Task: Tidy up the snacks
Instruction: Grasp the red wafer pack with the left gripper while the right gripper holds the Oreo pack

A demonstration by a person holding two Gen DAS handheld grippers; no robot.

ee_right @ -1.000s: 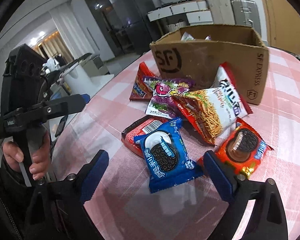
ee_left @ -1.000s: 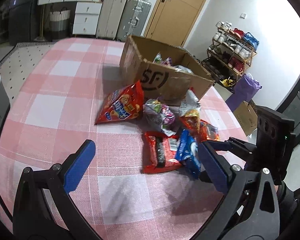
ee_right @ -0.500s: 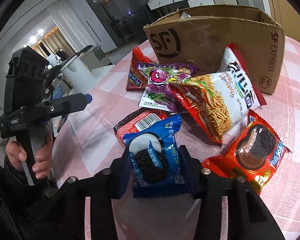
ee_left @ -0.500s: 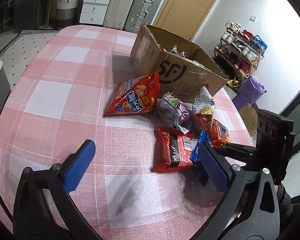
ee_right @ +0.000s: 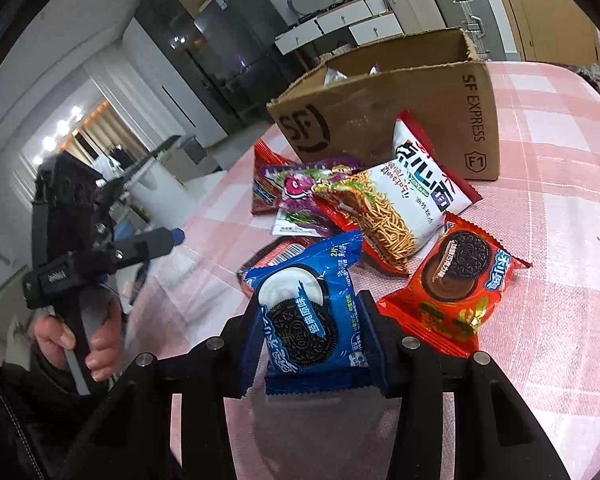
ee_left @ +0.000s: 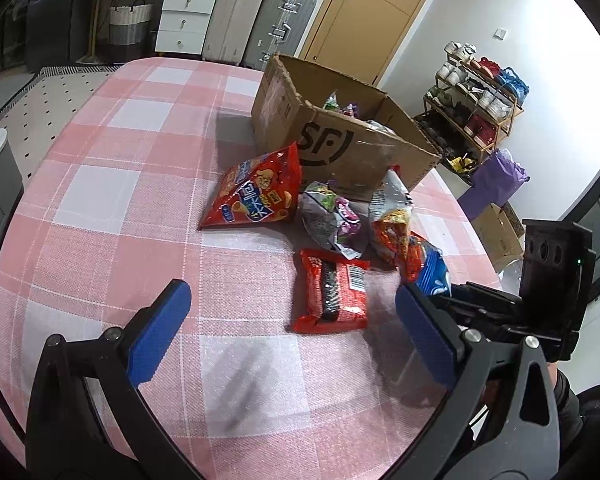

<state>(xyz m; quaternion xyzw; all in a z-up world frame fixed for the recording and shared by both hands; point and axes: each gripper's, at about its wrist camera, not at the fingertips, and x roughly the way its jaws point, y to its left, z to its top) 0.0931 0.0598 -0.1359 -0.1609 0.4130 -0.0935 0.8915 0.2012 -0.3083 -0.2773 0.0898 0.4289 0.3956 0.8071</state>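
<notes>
Right gripper [ee_right: 312, 340] clamps the blue Oreo packet [ee_right: 308, 312], apparently lifted, near the snack pile [ee_left: 332, 232] by the cardboard box [ee_left: 340, 140]. Left gripper [ee_left: 292, 332] gapes wide, holding nothing.

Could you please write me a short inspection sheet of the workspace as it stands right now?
Surface: table under a pink and white checked cloth.
Job's things: open cardboard box already holding some snacks; loose beside it a red chip bag, purple candy packet, noodle packet, red wafer pack, orange Oreo pack and blue Oreo pack.
Clutter: nothing seen.
Grippers: right gripper shut on the blue Oreo pack; left gripper open, holding nothing.
Cables: nothing seen.
Surroundings: suitcases, white drawers, wooden door, shoe rack.
</notes>
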